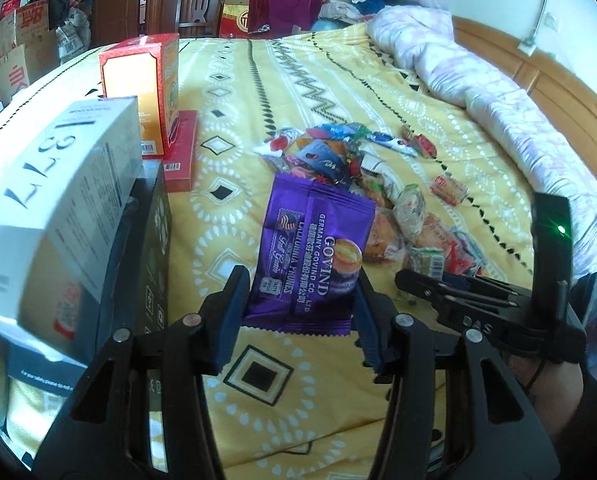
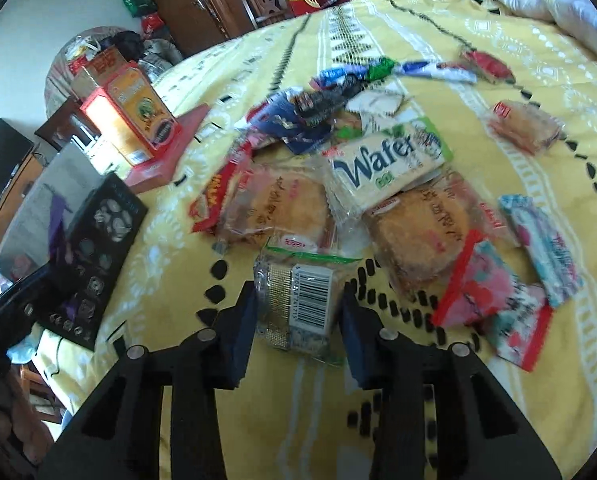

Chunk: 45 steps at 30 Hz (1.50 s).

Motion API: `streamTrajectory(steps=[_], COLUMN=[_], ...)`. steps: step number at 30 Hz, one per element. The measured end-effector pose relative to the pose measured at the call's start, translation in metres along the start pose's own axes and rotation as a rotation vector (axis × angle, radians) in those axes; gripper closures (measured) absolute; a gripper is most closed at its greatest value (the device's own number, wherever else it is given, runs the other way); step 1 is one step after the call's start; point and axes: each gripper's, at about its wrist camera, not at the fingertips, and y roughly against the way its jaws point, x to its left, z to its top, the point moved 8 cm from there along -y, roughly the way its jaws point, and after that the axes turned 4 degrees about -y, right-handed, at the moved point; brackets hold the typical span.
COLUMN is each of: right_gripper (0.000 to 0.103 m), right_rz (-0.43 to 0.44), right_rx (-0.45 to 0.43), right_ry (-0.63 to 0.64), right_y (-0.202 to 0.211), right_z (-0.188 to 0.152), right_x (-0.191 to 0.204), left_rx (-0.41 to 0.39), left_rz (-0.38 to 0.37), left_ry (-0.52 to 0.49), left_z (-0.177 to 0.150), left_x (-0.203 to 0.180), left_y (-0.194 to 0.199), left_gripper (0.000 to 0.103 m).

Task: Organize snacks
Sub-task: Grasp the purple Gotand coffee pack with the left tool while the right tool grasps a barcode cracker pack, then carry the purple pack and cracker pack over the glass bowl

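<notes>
My left gripper [image 1: 298,292] is shut on a purple prune packet [image 1: 314,248], which it holds above the yellow bedspread [image 1: 298,80]. Beyond it lies a loose pile of wrapped snacks [image 1: 378,184]. My right gripper [image 2: 300,312] points down at the near edge of that pile. Its pads press both sides of a small clear-wrapped snack with a barcode [image 2: 306,296]. Behind that snack lie two round pastry packs [image 2: 282,204] and a green wafer pack [image 2: 386,164]. In the left wrist view the right gripper [image 1: 408,280] shows at the right, low by the pile.
Boxes line the left side of the bed: a white box [image 1: 58,200], a black box [image 1: 154,248], an upright red-orange box [image 1: 138,80] on a flat red one [image 1: 184,152]. A rolled quilt [image 1: 478,80] lies along the wooden bed frame [image 1: 538,76]. Pink and blue packets [image 2: 498,280] lie right.
</notes>
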Motion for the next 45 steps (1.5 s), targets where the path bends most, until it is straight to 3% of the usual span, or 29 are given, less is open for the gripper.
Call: streamTrajectory(steps=[7,13,18,23,30,36,45], right_gripper=[0.061,0.061,0.060,0.060,0.060,0.060,0.060], right_rz=[0.038,0.109,0.158,0.234,0.362,0.457,0.545], right_rx=[-0.113,-0.213,-0.287,-0.326,-0.308,-0.257,-0.104], right_ry=[0.064,0.164,0.286,0.377,0.488,0.592,0.668], right_y=[0.058,0.108,0.144,0.168,0.179,0.177,0.127], right_z=[0.021,0.063,0.096,0.126,0.142,0.132,0.090], right_x=[0.022,0.069,0.124,0.187,0.293,0.382,0.472], left_rx=[-0.096,-0.190,-0.274,-0.338,-0.409,-0.437,-0.297], left_rz=[-0.020,0.024,0.094,0.219,0.392,0.530,0.607], left_ry=[0.007,0.005,0.047,0.070,0.141,0.218,0.306], left_z=[0.031,0.059,0.080,0.088,0.093,0.084,0.047], left_x=[-0.004,0.007,0.044,0.087,0.164,0.224,0.279], left_y=[0.040,0.083,0.129,0.173,0.237,0.270,0.242], left_gripper=[0.052,0.052,0.052,0.052,0.052,0.052,0.052])
